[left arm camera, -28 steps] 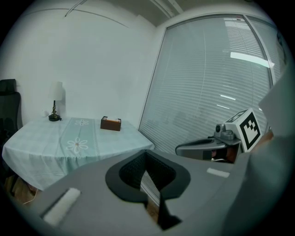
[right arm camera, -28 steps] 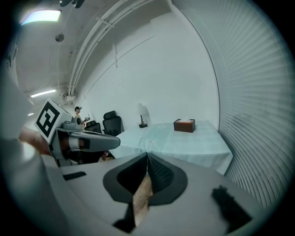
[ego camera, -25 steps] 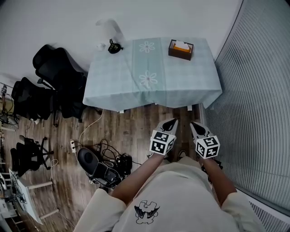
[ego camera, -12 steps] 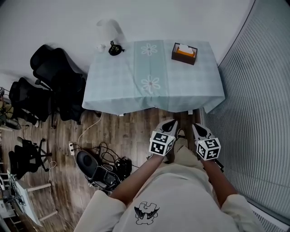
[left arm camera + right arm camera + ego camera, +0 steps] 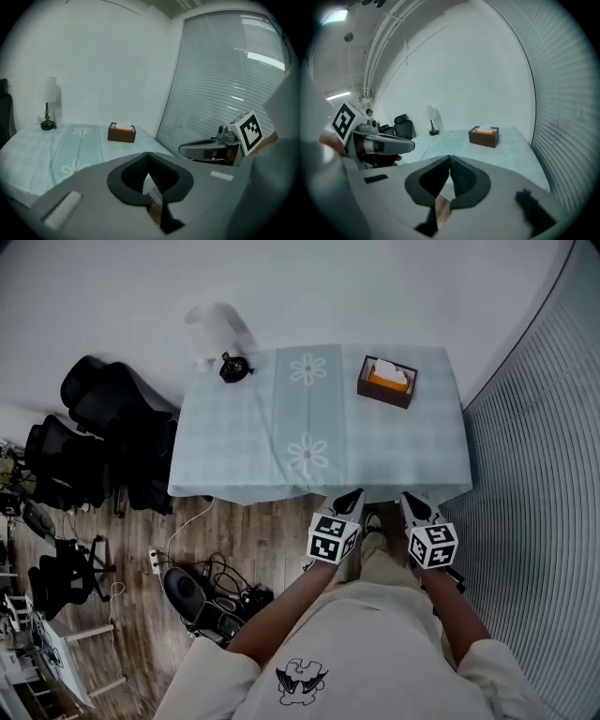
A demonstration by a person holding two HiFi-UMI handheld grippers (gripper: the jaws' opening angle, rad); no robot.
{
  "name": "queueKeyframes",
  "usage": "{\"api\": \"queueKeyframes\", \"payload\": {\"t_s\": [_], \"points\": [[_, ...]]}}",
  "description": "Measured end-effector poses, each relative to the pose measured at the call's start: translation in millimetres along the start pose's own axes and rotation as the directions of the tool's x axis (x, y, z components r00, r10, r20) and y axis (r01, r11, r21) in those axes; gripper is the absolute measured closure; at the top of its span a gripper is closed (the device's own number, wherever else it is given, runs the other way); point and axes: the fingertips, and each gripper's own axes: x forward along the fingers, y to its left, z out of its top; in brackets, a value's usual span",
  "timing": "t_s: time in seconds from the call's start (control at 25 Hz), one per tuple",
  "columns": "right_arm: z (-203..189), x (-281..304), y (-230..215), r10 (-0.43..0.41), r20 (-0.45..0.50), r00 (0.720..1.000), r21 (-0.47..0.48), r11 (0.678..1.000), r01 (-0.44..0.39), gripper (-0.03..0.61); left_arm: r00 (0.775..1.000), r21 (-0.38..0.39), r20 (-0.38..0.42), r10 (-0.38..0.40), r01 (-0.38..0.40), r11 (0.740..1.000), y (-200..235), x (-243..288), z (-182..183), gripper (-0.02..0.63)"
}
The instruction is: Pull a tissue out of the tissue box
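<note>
Left claw (image 5: 351, 497) and right claw (image 5: 413, 503) are pressed together, empty — tissue box (image 5: 387, 382) sits well across the bench (image 5: 234, 446), approach judged unfinished.

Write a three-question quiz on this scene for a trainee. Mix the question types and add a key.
1. True or false: the tissue box sits on the floor.
2. What stands at the far left corner of the table, seen from the head view? A. a lamp B. a kettle C. a laptop
3. Fill in: the jaws of the left gripper and the right gripper are both ___, with nothing between them.
Key: 1 false, it stands on the table; 2 A; 3 shut.
</note>
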Motion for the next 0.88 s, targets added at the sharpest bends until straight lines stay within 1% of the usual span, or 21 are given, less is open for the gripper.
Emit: {"api": "queueKeyframes", "payload": {"t_s": [0.24, 0.36, 0.44, 0.56, 0.76, 0.88], "points": [[56.9, 55.9, -69.3, 0.042, -0.006, 0.999, -0.004, 0.999, -0.042, 0.565, 1.000, -0.002, 0.001, 0.008, -0.008, 1.000, 16.1, 89.3, 66.1, 0.607], [76.8, 78.2, -95.7, 0.066, -0.013, 0.998, -0.024, 0.997, -0.067, 0.565, 1.000, -0.001, -0.005, 0.011, -0.011, 1.000, 23.3, 119.8, 87.4, 0.607], [85.0, 88.8, -108.9, 0.066, -0.017, 0.998, -0.017, 0.998, -0.067, 0.565, 1.000, -0.005, -0.013, 0.015, -0.015, 1.000, 30.0, 131.7, 96.9, 0.607], [86.5, 96.9, -116.0, 0.064, -0.026, 0.998, 0.006, 0.998, -0.064, 0.565, 1.000, -0.005, -0.022, 0.021, -0.021, 1.000, 39.7, 139.9, 104.2, 0.607], [86.2, 109.3, -113.8, 0.057, -0.043, 0.997, 0.004, 0.998, -0.057, 0.565, 1.000, 0.007, -0.026, 0.006, -0.006, 1.000, 54.9, 147.7, 114.5, 0.607], [93.9, 111.6, -109.5, 0.049, -0.036, 0.998, -0.004, 0.999, -0.049, 0.565, 1.000, 0.012, -0.023, 0.004, -0.003, 1.000, 65.6, 148.8, 119.8, 0.607]]}}
